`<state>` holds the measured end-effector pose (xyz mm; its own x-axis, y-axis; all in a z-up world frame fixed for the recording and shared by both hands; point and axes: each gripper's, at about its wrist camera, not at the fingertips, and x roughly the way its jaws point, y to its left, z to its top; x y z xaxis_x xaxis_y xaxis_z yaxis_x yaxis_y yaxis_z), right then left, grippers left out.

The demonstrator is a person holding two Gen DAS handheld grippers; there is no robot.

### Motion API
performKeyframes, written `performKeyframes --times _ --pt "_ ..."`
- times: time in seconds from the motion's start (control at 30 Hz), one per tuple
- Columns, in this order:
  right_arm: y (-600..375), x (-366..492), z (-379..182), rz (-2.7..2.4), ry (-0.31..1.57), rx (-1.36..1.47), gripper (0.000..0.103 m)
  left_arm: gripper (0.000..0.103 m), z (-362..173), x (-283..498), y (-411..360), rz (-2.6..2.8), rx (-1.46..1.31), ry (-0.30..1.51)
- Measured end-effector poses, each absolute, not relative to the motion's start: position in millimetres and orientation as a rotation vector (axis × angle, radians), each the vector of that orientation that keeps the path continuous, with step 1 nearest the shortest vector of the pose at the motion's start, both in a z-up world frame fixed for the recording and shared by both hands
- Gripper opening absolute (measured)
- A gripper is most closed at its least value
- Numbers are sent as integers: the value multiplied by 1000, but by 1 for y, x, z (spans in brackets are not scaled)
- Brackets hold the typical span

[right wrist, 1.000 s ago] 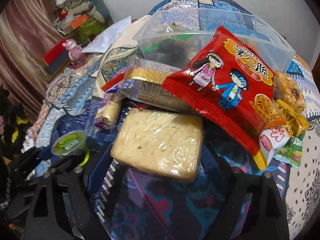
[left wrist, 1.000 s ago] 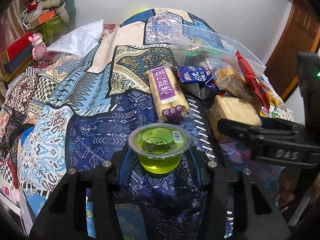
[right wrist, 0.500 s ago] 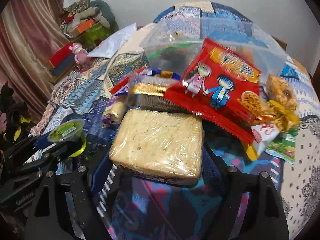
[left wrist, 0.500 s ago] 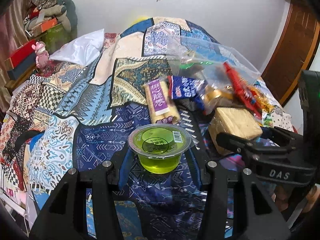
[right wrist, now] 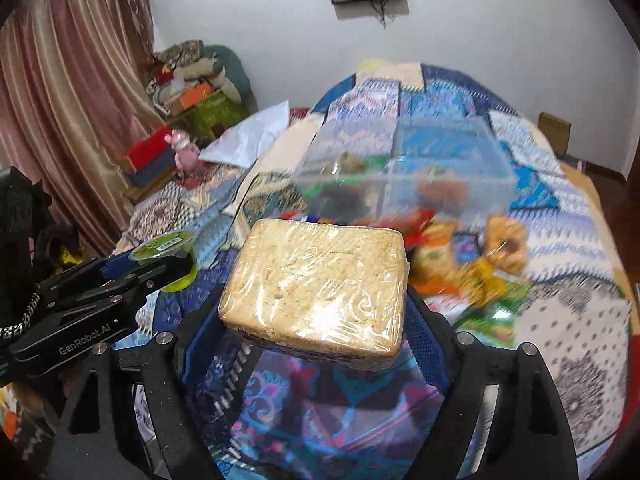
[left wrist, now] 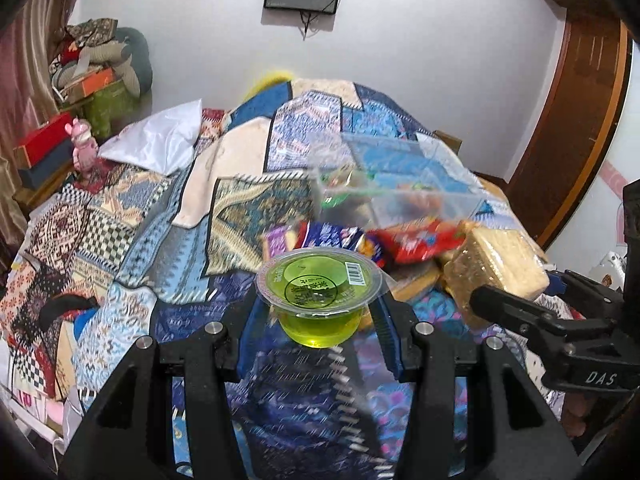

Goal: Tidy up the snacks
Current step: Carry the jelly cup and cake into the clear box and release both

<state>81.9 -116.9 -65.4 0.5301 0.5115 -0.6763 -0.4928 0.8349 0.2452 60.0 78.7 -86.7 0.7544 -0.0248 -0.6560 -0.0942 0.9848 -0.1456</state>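
Left gripper (left wrist: 320,320): closed around the small clear plastic cup of green jelly with a printed foil lid (left wrist: 319,300), blue pads pressing its sides just under the rim; cup held upright, clear of the bedspread.
Right gripper (right wrist: 316,344): clamped on the flat rectangular cake slab in clear wrap (right wrist: 316,286), gripped by its two long edges, slab lying level and lifted off the bed.
Grip advice: keep pressure light on the jelly cup, thin walls likely to buckle; hold the slab flat so the slick wrap cannot slide between the pads.
Below: patterned blue patchwork bedspread (left wrist: 132,216), soft and uneven, poor for setting anything down upright.
Snack pile: red printed packet (left wrist: 416,242) and other loose wrappers, blurred, lying just before the container.
Target, as judged: clear rectangular plastic box (right wrist: 404,172) beyond the pile, open at the top, some snacks already inside.
Approach: carry both loads over the pile, not through it; lower one at a time, slab first and flat against the bottom, cup after it, upright in a free corner.
Risk: two grippers crowding one opening; stagger the entries.
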Motion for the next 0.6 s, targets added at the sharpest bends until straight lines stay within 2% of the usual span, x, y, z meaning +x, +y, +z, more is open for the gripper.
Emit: performKeyframes --times 0.6 --pt "-165 172 -44 486 723 24 80 50 -57 162 51 -11 -167 696"
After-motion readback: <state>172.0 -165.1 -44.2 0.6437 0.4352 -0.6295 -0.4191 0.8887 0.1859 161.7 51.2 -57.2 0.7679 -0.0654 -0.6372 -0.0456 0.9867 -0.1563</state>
